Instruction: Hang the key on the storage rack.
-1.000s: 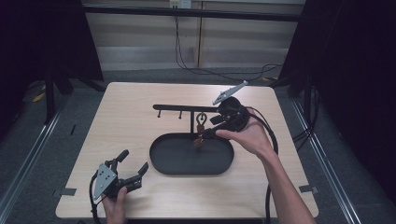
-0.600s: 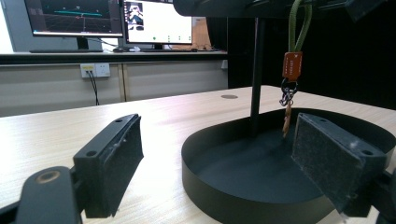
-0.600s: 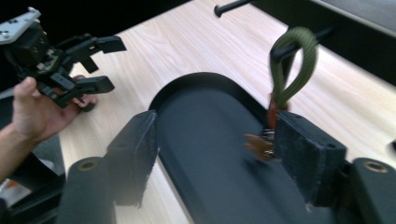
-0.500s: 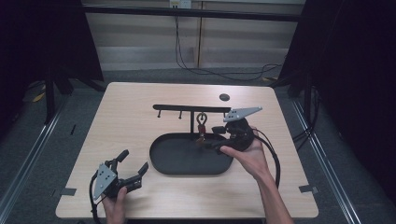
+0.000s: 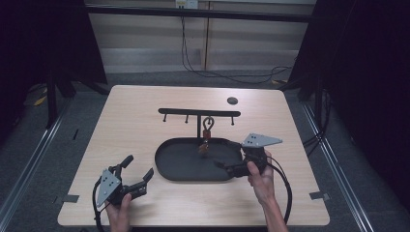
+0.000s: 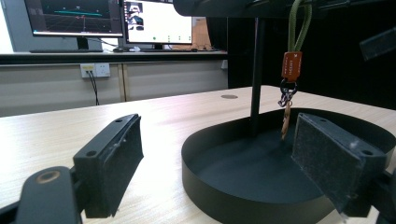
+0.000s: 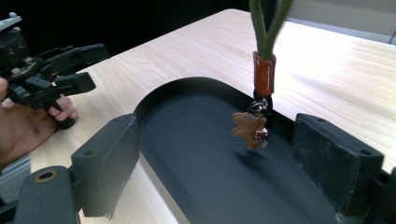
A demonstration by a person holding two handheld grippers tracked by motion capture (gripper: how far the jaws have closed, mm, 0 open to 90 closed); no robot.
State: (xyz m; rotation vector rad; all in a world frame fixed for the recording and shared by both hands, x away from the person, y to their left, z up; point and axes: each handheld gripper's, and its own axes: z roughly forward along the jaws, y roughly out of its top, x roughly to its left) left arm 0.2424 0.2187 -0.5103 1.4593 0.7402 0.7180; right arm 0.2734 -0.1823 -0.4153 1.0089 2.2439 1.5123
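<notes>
The keychain [image 5: 206,137] hangs at the centre of the high view, its green loop over a peg of the black rack [image 5: 198,113] and its brown charm dangling just above the floor of the black oval tray [image 5: 167,164]. In the right gripper view the charm [image 7: 250,129] sits right of centre, between our two black pads but farther off, touching neither.

Our right tongs [image 5: 227,166] sit at the lower right of the tray, jaws apart and empty, aimed leftward across the tray toward the charm. Our left tongs [image 5: 137,175] rest low at the lower left of the tabletop [image 5: 140,121], jaws also apart and holding nothing, well apart from the tray.

We judge the step in hand to be the approach on the hanging keychain, with no grip made yet. The next move calls for us to bring the right tongs forward until the brown tag or the charm lies squarely between the pads, then close. The piece hangs free and may swing, so we should go in slowly and keep clear of the rack's post [image 7: 271,18].
</notes>
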